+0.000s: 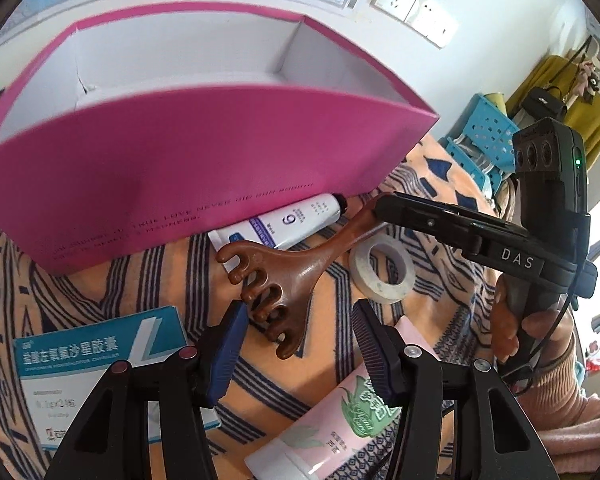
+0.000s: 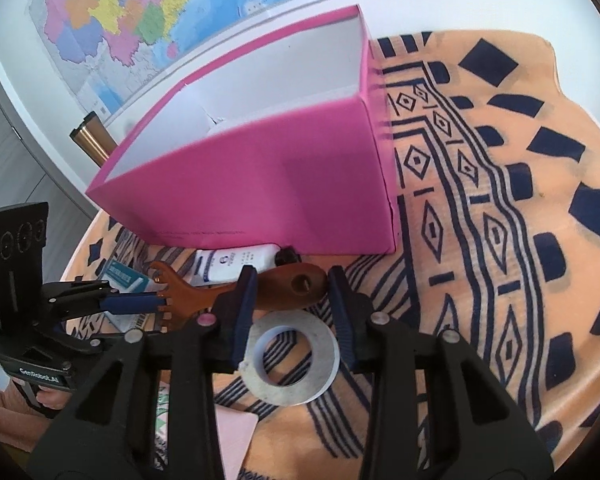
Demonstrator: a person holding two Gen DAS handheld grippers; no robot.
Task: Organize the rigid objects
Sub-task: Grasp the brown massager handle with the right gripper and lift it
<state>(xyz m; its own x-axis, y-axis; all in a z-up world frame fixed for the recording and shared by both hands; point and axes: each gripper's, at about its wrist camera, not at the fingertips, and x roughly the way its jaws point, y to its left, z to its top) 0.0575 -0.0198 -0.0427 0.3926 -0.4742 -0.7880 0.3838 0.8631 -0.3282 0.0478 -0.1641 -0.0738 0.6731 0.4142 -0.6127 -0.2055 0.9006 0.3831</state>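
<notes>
while both tools gape | right tool (image 2: 292, 300) straddles massager handle (image 2: 296, 286) | left tool (image 1: 300, 344) over its prongs (image 1: 260, 292)

The right hand-held gripper (image 2: 290, 280) spreads wide around the brown massager's handle (image 2: 292, 285), above a tape roll (image 2: 290, 362).

"DAS" on right hand-held gripper (image 1: 380, 208) body, 3 o'clock. "GenRobot.AI" on left hand-held gripper (image 2: 140, 304) base, 9 o'clock. Big "9" on white tube (image 1: 284, 222). "0.1g×2" approx. on medicine box (image 1: 96, 368).
</notes>
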